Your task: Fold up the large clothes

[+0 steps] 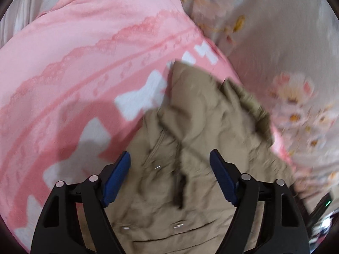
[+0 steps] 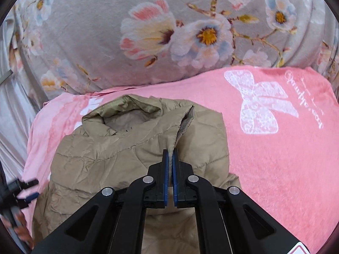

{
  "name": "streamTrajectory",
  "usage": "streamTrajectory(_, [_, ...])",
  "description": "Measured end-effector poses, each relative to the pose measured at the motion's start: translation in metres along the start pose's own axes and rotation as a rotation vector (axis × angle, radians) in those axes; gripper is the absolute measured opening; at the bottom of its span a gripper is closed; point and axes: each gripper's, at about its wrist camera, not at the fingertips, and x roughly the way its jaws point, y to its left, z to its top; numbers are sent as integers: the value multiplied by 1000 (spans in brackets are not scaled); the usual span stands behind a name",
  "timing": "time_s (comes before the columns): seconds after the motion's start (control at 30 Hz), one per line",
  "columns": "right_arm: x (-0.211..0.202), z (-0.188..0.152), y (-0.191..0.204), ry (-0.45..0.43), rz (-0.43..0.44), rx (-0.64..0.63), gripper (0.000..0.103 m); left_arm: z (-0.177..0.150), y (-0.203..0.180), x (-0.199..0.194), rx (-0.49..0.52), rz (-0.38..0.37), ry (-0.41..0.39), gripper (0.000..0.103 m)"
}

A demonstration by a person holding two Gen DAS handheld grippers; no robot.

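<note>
Right now my right gripper (image 2: 170, 151) is pinching a raised fold of the tan quilted jacket (image 2: 131, 154), its blue pads pressed together on the fabric near the collar opening, which is gaping toward eleven o'clock in that view. My left gripper (image 1: 169, 156) is hanging over the same jacket with its jaws standing wide apart — nothing is caught between them, though crumpled fabric with small metal snaps (image 1: 177, 225) is lying beneath. In the right wrist view that left gripper is showing only as a blur at eight o'clock. The jacket is lying on a pink blanket (image 2: 286, 169) printed with white lace bows (image 2: 259, 103), and beyond it, at twelve o'clock, a grey floral cover (image 2: 101, 33) is bunching up against the blanket's far edge.
</note>
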Motion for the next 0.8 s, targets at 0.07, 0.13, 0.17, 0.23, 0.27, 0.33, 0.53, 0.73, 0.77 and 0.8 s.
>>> streamTrajectory(0.07, [-2, 1, -2, -2, 3, -3, 3, 0, -10, -12, 3, -22, -51, 74])
streamTrajectory(0.13, [-3, 1, -2, -6, 11, 0, 3, 0, -20, -8, 25, -36, -44, 74])
streamTrajectory(0.17, [-4, 2, -2, -11, 20, 3, 3, 1, -24, 3, 35, -44, -8, 74])
streamTrajectory(0.23, [-5, 2, -2, -18, 29, 5, 3, 2, -24, 30, 9, -56, 73, 74])
streamTrajectory(0.27, [-6, 2, -2, -20, 32, 7, 3, 2, -20, 45, -27, -72, 112, 73])
streamTrajectory(0.33, [-7, 3, -1, -22, 37, 5, 3, 2, -12, 57, -76, -84, 113, 73])
streamTrajectory(0.53, [-6, -3, -6, -14, 36, -3, 3, 13, -8, 77, -58, -5, 54, 34])
streamTrajectory(0.73, [-3, -18, -10, -10, 18, -13, 3, 17, -20, 47, 46, 44, -57, 7])
streamTrajectory(0.77, [0, -22, -11, 3, -1, -11, 3, 15, -22, 41, 76, 71, -76, 1])
streamTrajectory(0.8, [9, -31, -15, 34, -29, -13, 3, 11, -22, 39, 116, 140, -102, 0])
